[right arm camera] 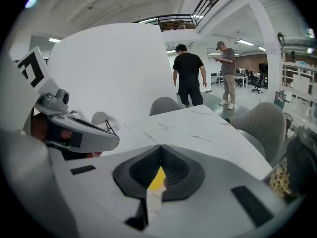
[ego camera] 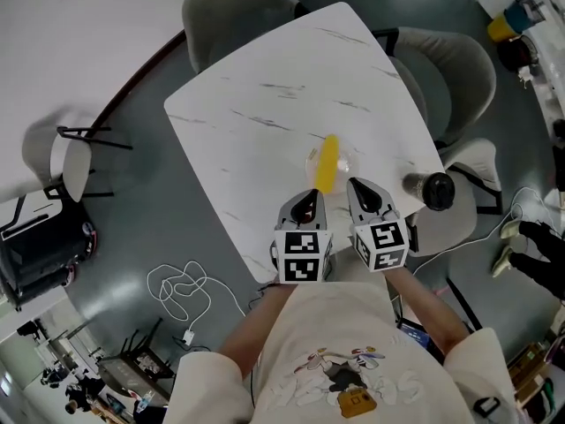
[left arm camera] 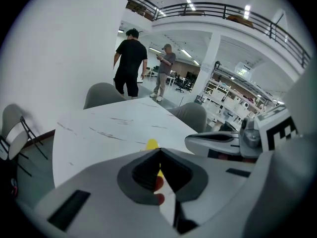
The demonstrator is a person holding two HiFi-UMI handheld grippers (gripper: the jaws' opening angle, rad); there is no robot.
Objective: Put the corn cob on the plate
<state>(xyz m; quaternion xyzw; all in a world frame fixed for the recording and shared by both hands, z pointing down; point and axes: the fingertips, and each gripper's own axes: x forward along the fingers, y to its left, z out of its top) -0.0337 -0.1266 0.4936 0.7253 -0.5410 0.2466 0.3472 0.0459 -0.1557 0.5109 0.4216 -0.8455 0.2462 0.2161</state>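
The yellow corn cob [ego camera: 328,163] lies on a small clear plate [ego camera: 311,160] near the front of the white marble table [ego camera: 291,87]. Just behind it, toward me, both grippers hang side by side above the table. The left gripper [ego camera: 310,193] has its jaws together and holds nothing; in its own view the corn cob [left arm camera: 151,144] peeks out past the closed tips [left arm camera: 159,150]. The right gripper [ego camera: 357,184] is shut and empty too. Through the slit below its jaws [right arm camera: 161,146] a bit of the corn cob [right arm camera: 157,179] shows.
A dark round cup [ego camera: 434,189] stands at the table's right edge. Grey chairs [ego camera: 231,7] ring the far sides, and another chair [ego camera: 72,162] stands at left. A white cable [ego camera: 181,290] lies on the floor. Two people [left arm camera: 130,61] stand beyond the table.
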